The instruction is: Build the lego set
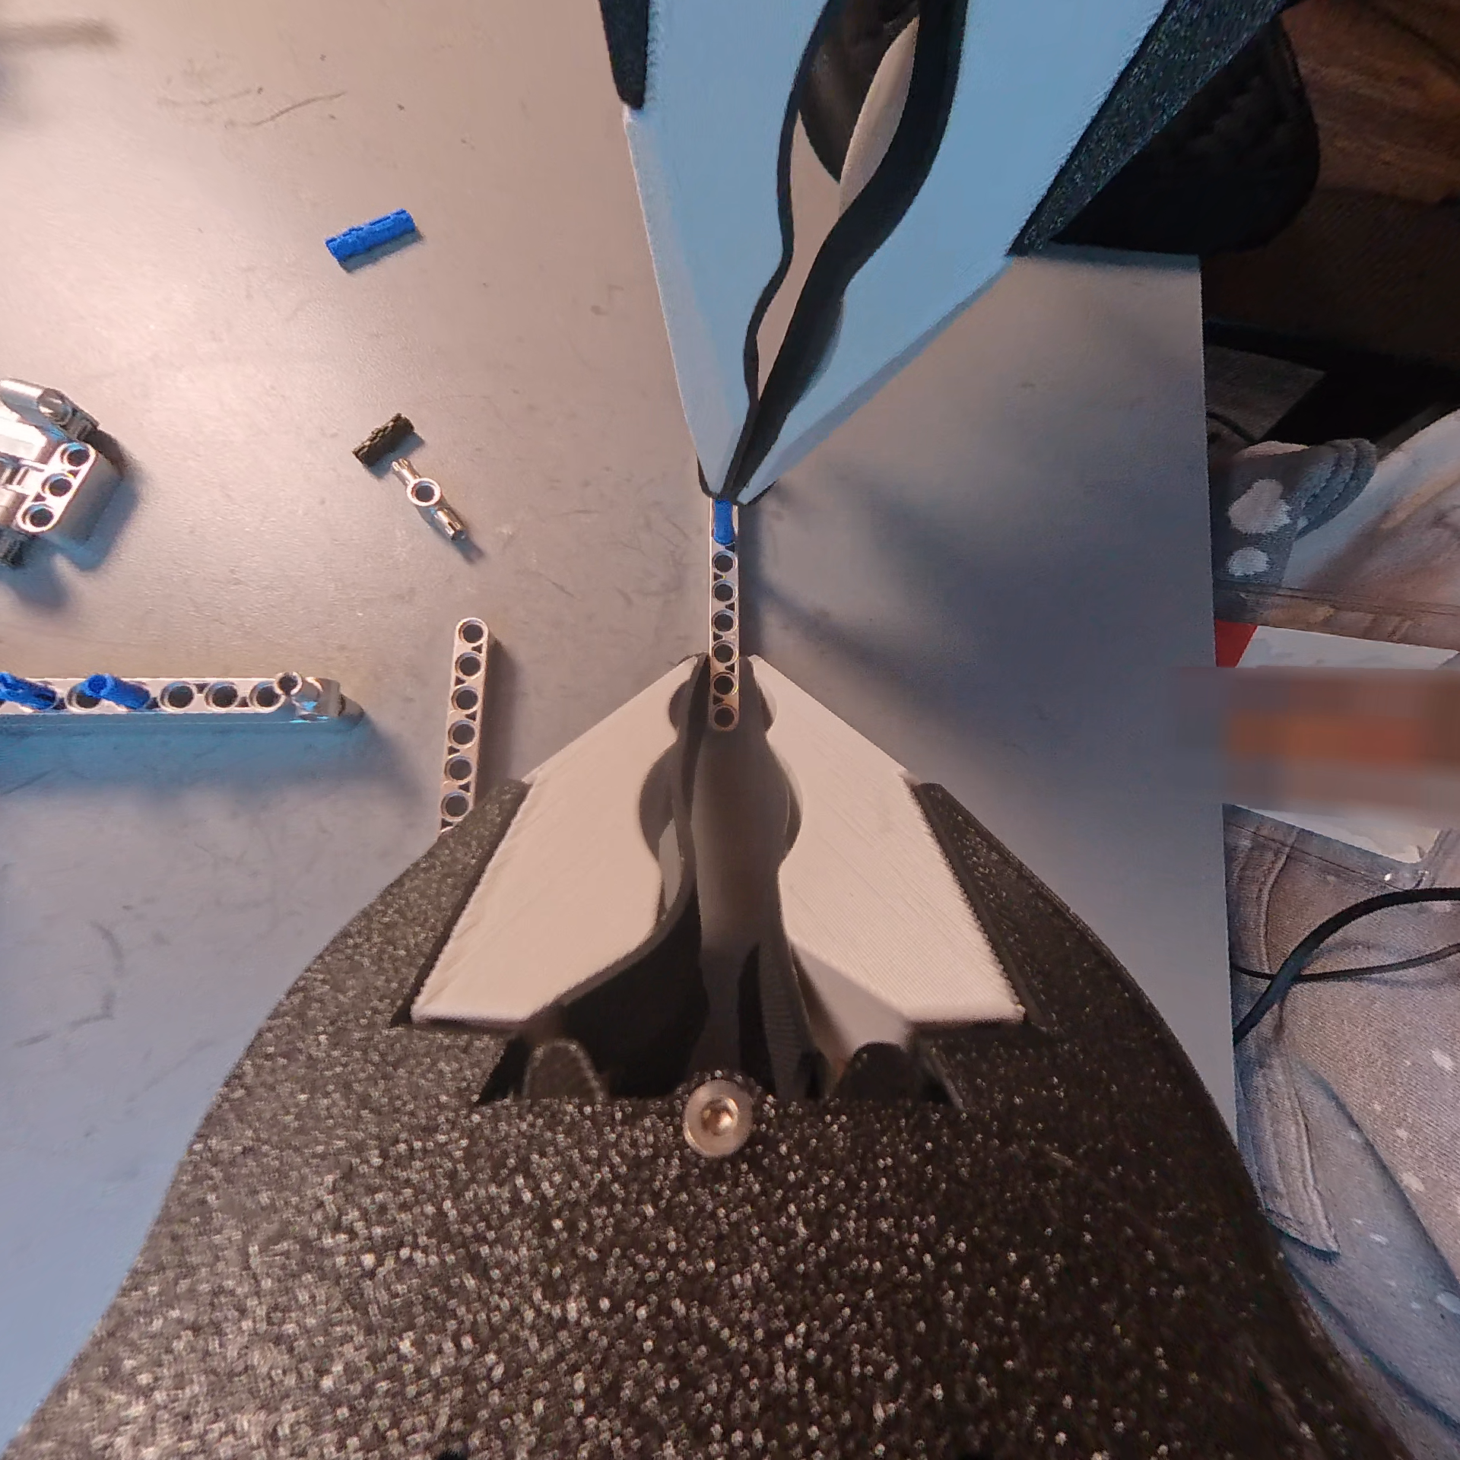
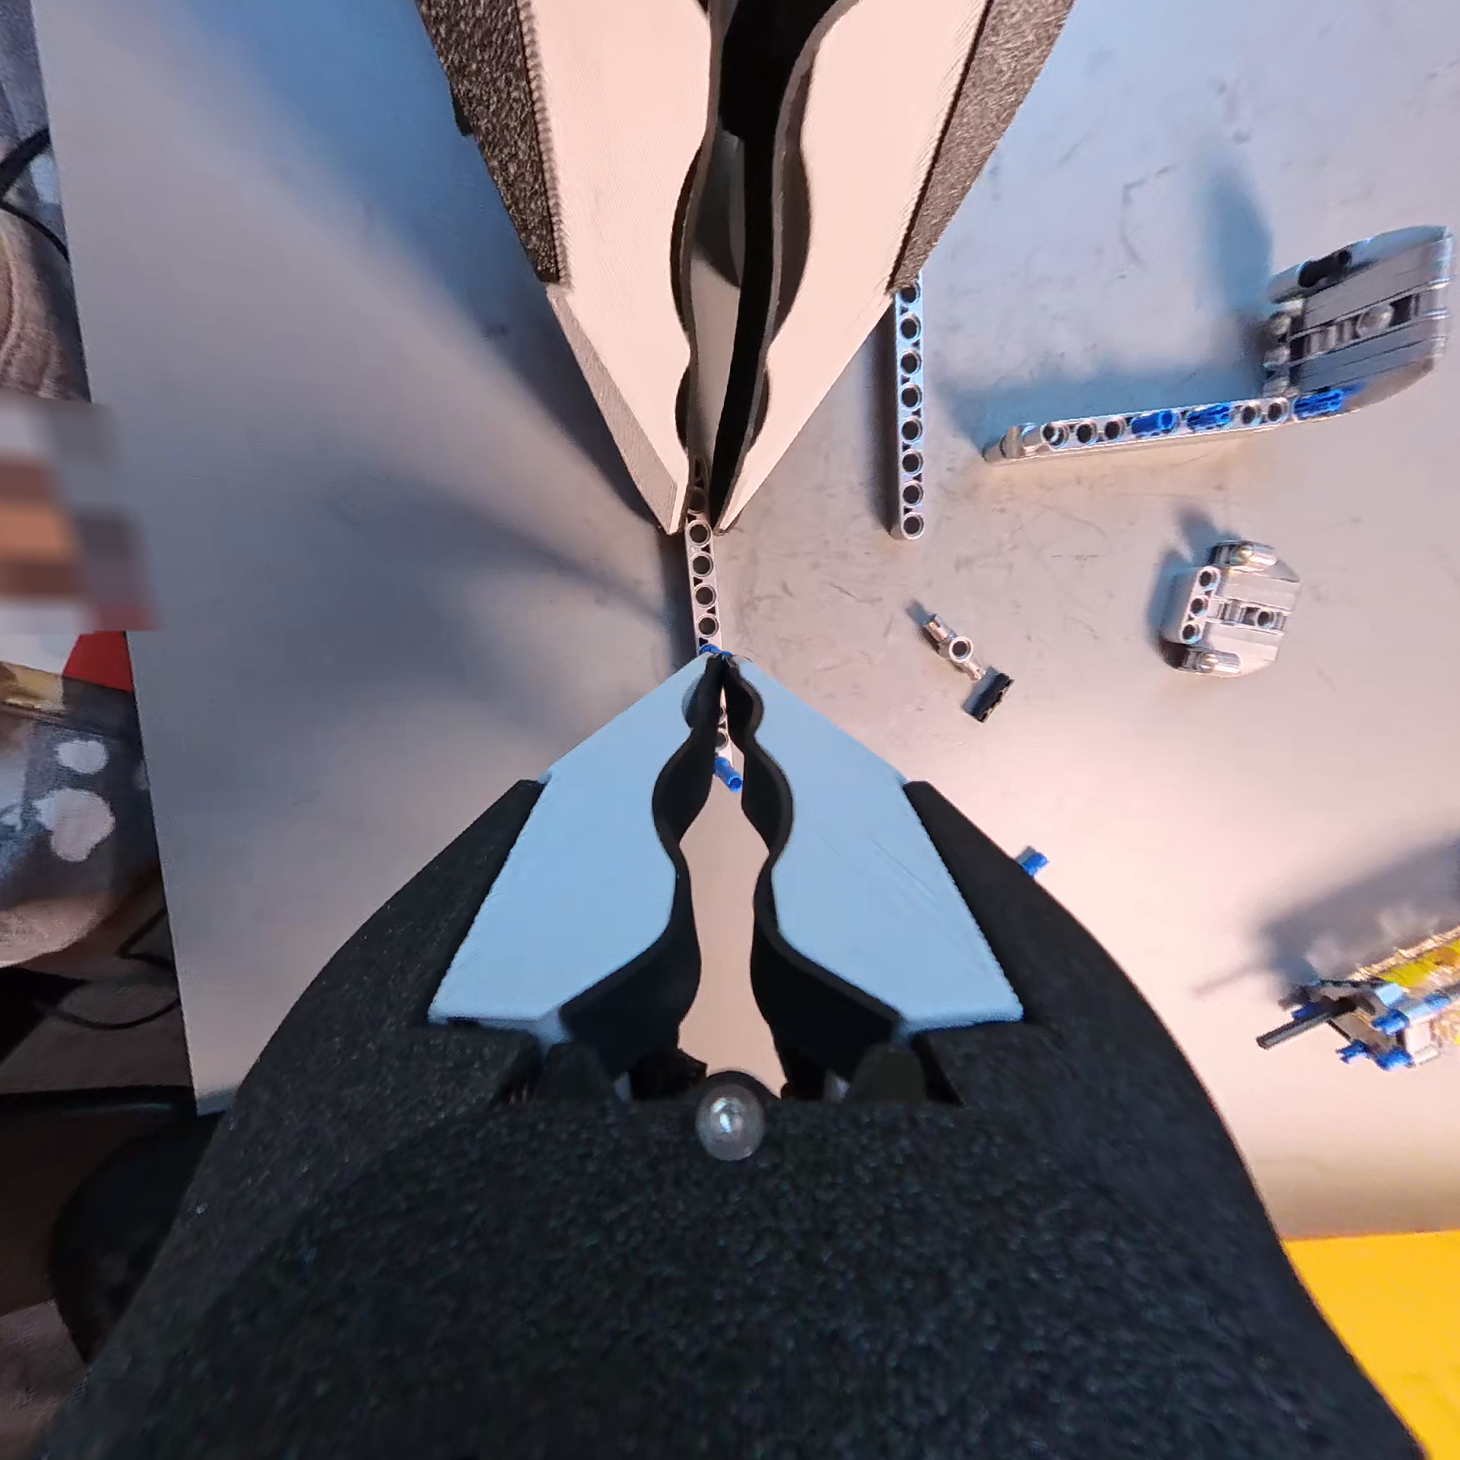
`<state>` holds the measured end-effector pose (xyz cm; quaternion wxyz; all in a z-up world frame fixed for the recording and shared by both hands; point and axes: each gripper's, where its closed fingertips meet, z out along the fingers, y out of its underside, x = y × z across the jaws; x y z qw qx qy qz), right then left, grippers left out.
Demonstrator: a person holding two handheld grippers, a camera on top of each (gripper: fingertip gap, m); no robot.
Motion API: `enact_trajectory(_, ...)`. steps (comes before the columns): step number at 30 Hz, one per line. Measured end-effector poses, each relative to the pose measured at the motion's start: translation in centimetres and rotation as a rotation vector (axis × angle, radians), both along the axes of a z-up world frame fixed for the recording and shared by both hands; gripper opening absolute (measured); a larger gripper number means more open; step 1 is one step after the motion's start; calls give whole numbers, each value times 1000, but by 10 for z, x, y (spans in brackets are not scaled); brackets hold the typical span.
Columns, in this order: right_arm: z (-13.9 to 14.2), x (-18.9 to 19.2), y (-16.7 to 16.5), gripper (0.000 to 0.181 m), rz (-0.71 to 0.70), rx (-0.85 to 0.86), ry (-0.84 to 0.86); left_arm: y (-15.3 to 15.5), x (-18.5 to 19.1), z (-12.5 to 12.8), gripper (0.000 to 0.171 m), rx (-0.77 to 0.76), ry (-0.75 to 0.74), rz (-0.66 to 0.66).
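A grey beam with a row of holes is held in the air between my two grippers. My left gripper, with pale grey fingers, is shut on one end of the beam. My right gripper, with light blue fingers, comes in from the far side and is shut on a small blue pin at the beam's other end. In the right wrist view my right gripper pinches the blue pin against the beam, and the left gripper holds the far end.
On the grey table lie a second holed beam, a long beam with blue pins, a grey assembly, a loose blue pin, a black pin and a grey connector. The table edge runs along the right. Tip to tip, the grippers are about 4 centimeters apart.
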<state>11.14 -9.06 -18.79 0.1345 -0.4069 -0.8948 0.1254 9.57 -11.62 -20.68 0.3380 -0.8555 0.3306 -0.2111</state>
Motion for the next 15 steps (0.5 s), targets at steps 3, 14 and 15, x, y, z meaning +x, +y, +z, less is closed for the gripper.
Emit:
enact_trajectory(3,0,2,-2,0,52,70,-43,0,0,-1,4,4,8,-4)
enact_trajectory(14,0,2,-1,0,63,179,-48,0,1,-1,4,28,19,-14)
enact_trajectory(15,0,2,-1,0,42,166,-22,0,1,-1,5,30,20,-15)
